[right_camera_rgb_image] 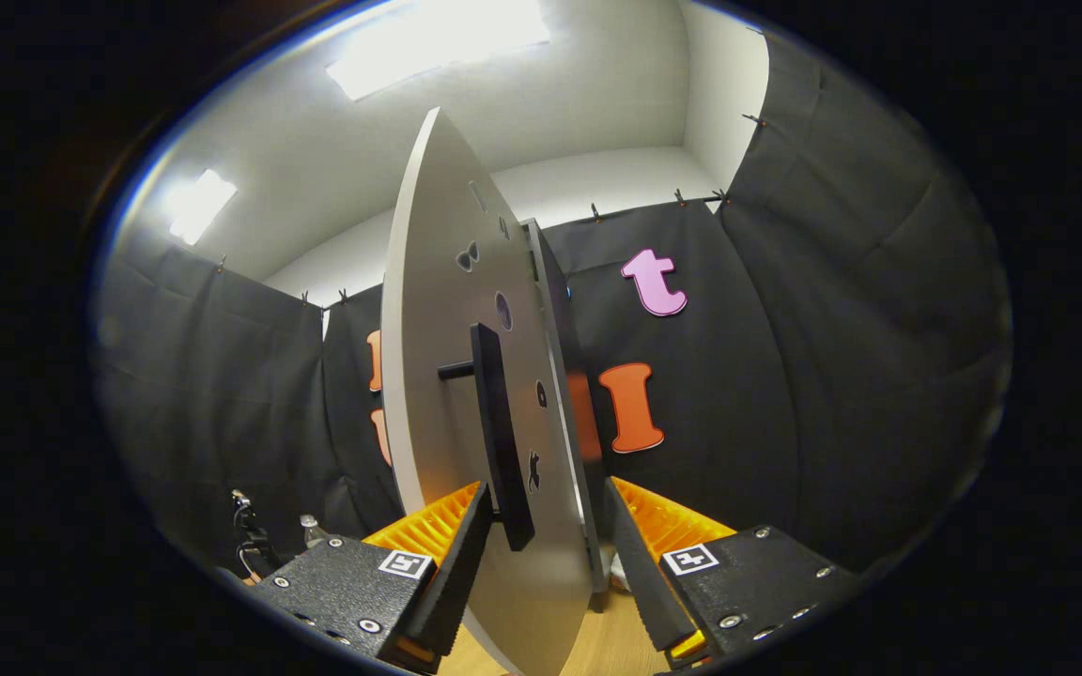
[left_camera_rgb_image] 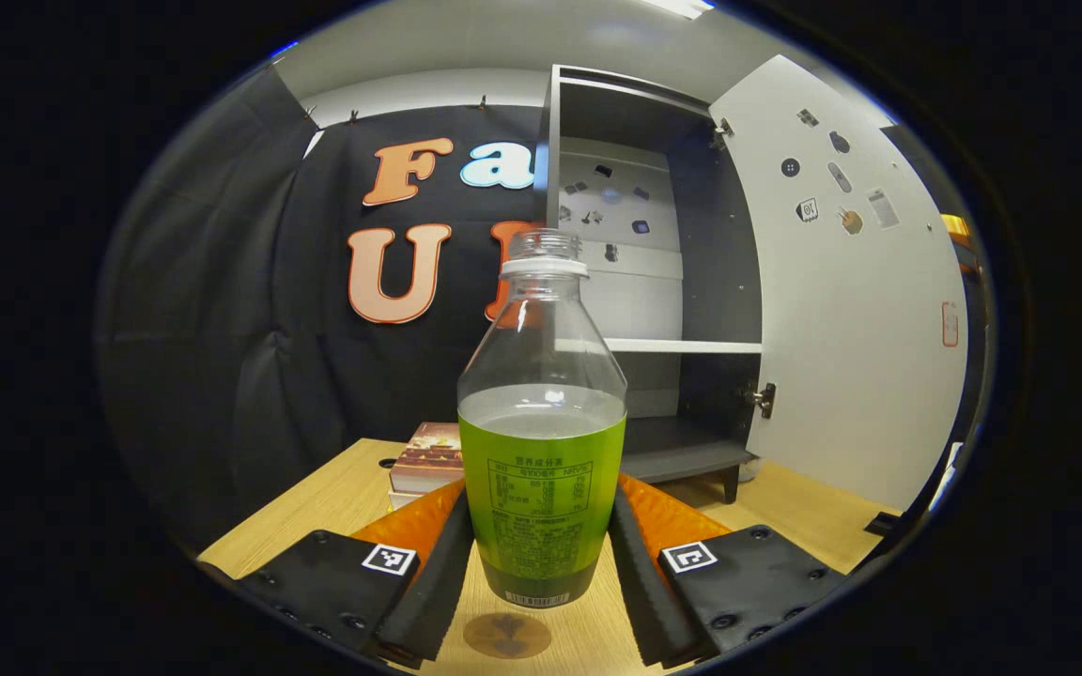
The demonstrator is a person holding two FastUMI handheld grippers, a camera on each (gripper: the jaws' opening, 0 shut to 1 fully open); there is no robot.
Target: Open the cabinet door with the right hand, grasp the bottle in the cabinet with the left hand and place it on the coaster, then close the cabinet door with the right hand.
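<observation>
The left gripper (left_camera_rgb_image: 541, 563) is clamped on the upright bottle (left_camera_rgb_image: 541, 441), which hangs just above and behind the coaster (left_camera_rgb_image: 507, 636) near the table's (left_camera_rgb_image: 334, 498) front edge. The right gripper (right_camera_rgb_image: 541, 554) stands apart, straddling the open cabinet door (right_camera_rgb_image: 447, 394) at its handle (right_camera_rgb_image: 502, 441).

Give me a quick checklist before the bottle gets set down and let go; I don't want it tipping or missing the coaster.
1. Grip: the left gripper has both fingers against the bottle: ok.
2. Bottle upright: neck points straight up: ok.
3. Bottle over the coaster: the coaster lies on the table just below and nearer than the bottle's base; whether it is centred: cannot tell.
4. Bottle resting on anything: contact under the base: cannot tell.
5. Cap: the neck looks open, so keep it level: not ok.
6. Cabinet door: wide open, with the right gripper open around the door handle, ready to close: ok.
</observation>
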